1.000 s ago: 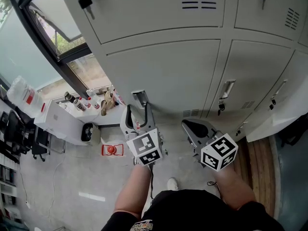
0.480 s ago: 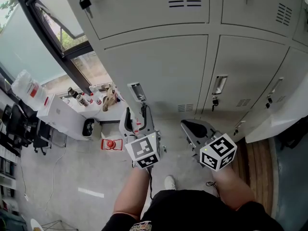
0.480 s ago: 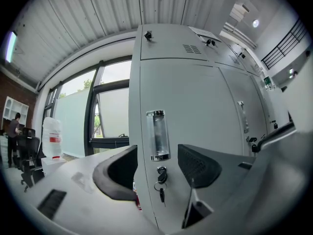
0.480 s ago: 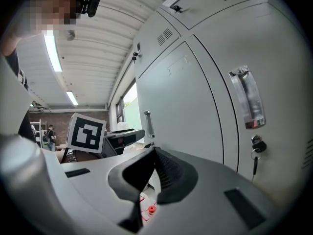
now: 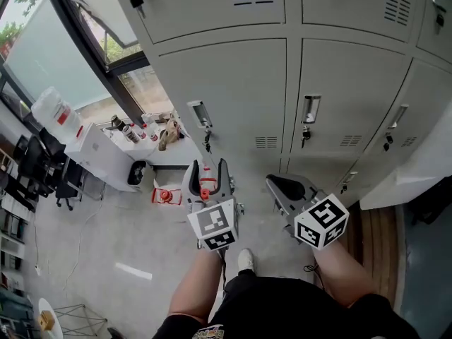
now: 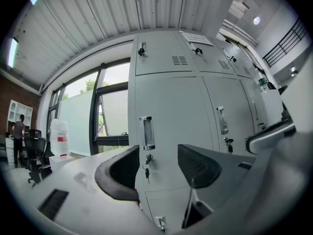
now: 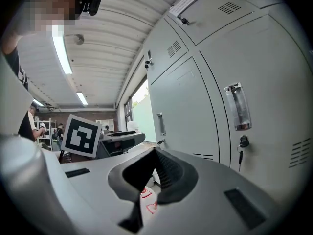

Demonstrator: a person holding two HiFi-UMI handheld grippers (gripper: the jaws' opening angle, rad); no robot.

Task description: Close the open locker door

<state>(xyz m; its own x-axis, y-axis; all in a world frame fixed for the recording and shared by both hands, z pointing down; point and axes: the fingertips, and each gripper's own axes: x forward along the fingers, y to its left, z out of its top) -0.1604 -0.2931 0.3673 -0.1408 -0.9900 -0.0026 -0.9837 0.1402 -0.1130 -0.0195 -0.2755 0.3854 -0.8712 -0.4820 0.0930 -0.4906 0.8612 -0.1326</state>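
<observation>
A wall of grey lockers (image 5: 233, 83) fills the top of the head view. At the right edge a pale locker door (image 5: 413, 171) stands swung out from the row. My left gripper (image 5: 207, 167) hangs open below a closed door's handle (image 5: 200, 114), apart from it and holding nothing. In the left gripper view the open gripper (image 6: 157, 155) frames that handle (image 6: 145, 132) and a hanging key (image 6: 146, 171). My right gripper (image 5: 272, 182) is shut and empty, well left of the open door. In the right gripper view the gripper (image 7: 155, 153) is shut, with a locker handle (image 7: 237, 106) to its right.
A window (image 5: 78, 41) and a white desk (image 5: 106, 154) with bottles stand at left. A red object (image 5: 164, 195) lies on the grey floor. Office chairs (image 5: 35, 168) are at far left. The person's legs and a shoe (image 5: 245, 261) are below the grippers.
The lockers have slid up and left in the head view and look farther off, with more of the lower row showing. Both grippers keep their poses; the left sits slightly lower.
</observation>
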